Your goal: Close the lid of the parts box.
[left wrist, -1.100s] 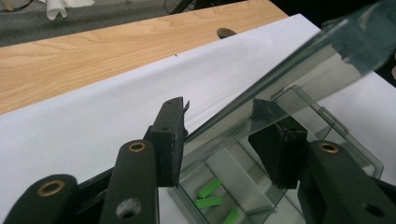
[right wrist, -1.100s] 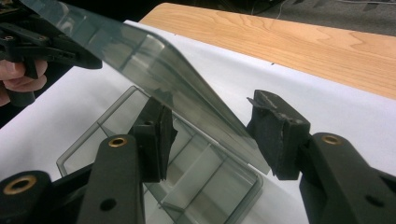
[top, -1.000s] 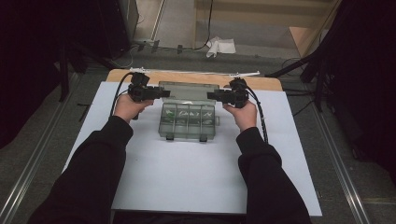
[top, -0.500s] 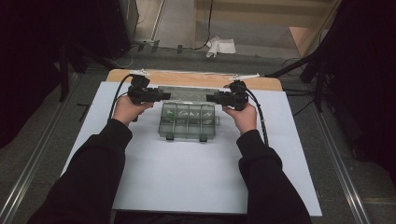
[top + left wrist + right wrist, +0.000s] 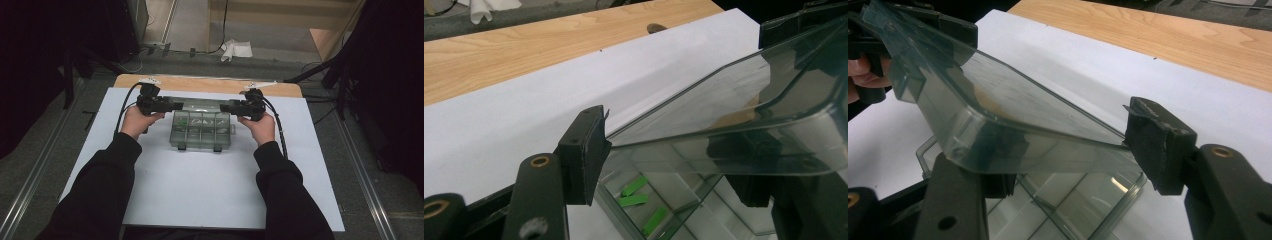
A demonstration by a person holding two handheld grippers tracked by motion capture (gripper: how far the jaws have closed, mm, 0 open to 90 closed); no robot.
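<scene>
**Clear lid tipped back between two loosening hand-held grippers**

A transparent compartment box (image 5: 201,131) sits on the white sheet (image 5: 200,200) that covers the wooden tabletop (image 5: 210,84), near its far edge, with its clear lid (image 5: 200,104) swung up and back. The left hand-held gripper (image 5: 172,105) is at the lid's left end and the right hand-held gripper (image 5: 226,107) at its right end, each pointing inward along the lid.

In the left gripper view the lid (image 5: 724,110) passes between the jaws; one pad stands at the lid's edge, the other shows dimly through the plastic, and whether they press on it I cannot tell. In the right gripper view the lid (image 5: 1013,115) likewise lies between the jaws, one pad right at its far rim. Both pairs of jaws have just been opening, with the lid between them, so this reads as a release, not a fresh grasp.

The box looks light and made of thin, rigid plastic: smooth, likely slippery under the pads, and apt to crack or flex at the hinge if twisted. Small green pieces (image 5: 636,197) lie loose in the compartments and would probably scatter if the base were jolted. The safest hold seems to be the lid's short end rims, taken evenly from both sides so the lid does not rack.
</scene>
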